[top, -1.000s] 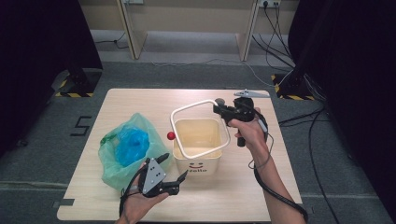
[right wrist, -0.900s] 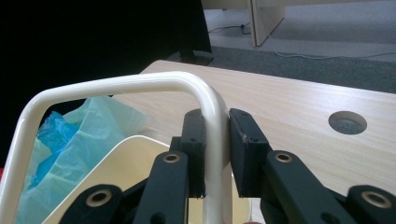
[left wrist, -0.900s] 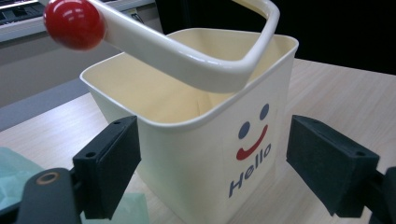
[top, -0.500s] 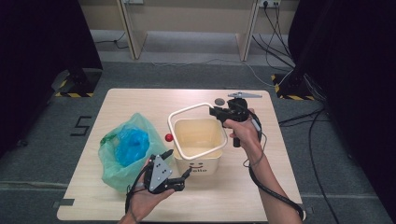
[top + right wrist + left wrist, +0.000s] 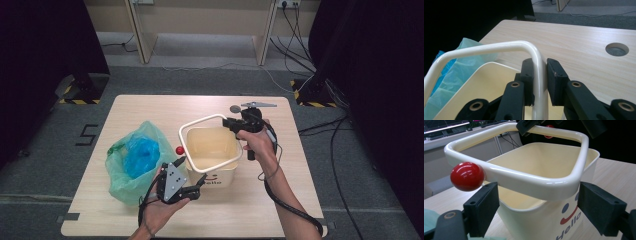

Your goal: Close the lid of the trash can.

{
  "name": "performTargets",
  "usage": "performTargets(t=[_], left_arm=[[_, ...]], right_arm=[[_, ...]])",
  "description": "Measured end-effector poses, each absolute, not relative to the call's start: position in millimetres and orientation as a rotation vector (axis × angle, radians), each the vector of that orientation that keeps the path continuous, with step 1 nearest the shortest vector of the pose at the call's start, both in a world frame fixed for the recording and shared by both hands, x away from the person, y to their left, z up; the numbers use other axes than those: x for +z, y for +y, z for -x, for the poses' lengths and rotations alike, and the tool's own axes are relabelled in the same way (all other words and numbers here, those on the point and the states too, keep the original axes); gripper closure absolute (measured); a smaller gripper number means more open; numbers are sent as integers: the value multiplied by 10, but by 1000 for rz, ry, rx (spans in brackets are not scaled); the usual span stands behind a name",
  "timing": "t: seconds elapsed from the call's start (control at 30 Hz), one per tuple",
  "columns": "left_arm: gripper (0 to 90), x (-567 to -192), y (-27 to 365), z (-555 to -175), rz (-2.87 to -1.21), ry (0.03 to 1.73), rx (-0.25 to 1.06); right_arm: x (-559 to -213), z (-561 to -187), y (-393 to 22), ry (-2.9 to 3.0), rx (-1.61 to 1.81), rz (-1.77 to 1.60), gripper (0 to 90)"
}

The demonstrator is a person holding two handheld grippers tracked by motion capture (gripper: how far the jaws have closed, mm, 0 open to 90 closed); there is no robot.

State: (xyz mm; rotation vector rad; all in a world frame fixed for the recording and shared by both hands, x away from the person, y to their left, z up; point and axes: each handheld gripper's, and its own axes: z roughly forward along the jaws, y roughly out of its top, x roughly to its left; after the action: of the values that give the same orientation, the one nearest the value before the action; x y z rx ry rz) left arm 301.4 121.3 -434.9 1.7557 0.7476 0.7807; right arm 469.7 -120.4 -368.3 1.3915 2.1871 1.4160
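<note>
- High view, left side: a green bag (image 5: 131, 162) with something blue inside lies on the table (image 5: 150, 107), just left of the cream bin (image 5: 212, 152). It plays no part in the grip at hand.
- Left gripper (image 5: 192, 190) sits low at the bin's near-left corner. In the left gripper view its jaws stand wide apart, one to each side of the corner of the ring (image 5: 529, 178), touching nothing.
- Red knob (image 5: 467, 176) projects from the ring's left edge, just above the left jaw. Judgement: bring the jaws in clear of the knob, so that they meet the ring's flat run and not the ball.
- Bin stands upright mid-table; its ring is raised and tilted above the bin's mouth.
- Right gripper (image 5: 540, 75) is clamped on the ring's far-right bar, near the bend.
- Judgement: the step looks like lifting or reseating the ring. Keep the right hold firm and level, and steady the bin body with the left gripper before pulling.
- Risk: a one-sided pull may tip the light bin.
</note>
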Motion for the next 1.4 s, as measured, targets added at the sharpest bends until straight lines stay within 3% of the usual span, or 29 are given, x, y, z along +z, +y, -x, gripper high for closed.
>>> performTargets(t=[0.63, 1.4], left_arm=[[162, -4304, 1251, -3066, -1737, 776, 714], [218, -4352, 1338, -3106, -1730, 824, 659]], right_arm=[[-3702, -4539, -1292, 2189, 1316, -1352, 716], [-3842, -4444, -1342, 2209, 1247, -1338, 703]])
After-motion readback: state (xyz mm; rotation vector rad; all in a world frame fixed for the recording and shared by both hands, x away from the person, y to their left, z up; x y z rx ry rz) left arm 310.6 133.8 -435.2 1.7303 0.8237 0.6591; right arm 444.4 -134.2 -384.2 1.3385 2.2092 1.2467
